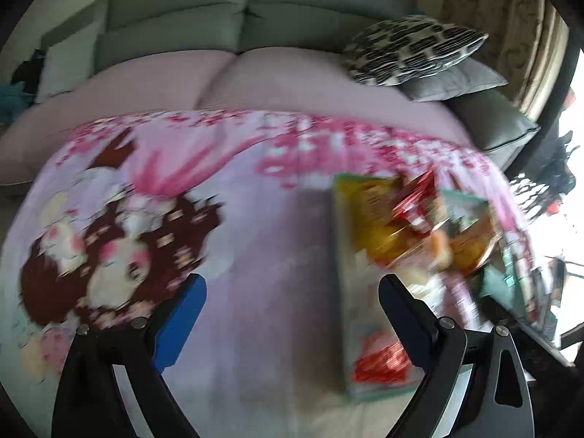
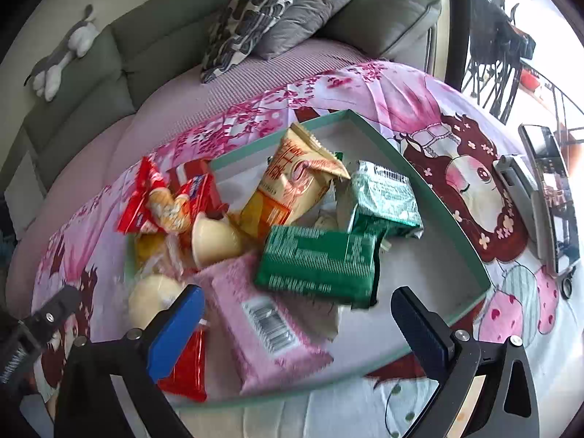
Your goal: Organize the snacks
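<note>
Hovering wide open, right tongs (image 2: pixel 297 319) over pink packet (image 2: pixel 270 325) and green packet (image 2: pixel 321 262) in tray (image 2: pixel 452 219), gripping nothing. Left tongs (image 1: pixel 292 314) likewise agape, empty, tray (image 1: pixel 341 292) lower right.

no print on the snack packets (image 2: pixel 317 262) is legible.

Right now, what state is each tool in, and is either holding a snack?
Left tool: open, holding nothing.
Right tool: open, holding nothing, above the snacks in the tray.

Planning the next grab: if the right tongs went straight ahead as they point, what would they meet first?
Probably the dark green packet lying in the teal tray, centred between the open right tongs; depth is unclear.
</note>
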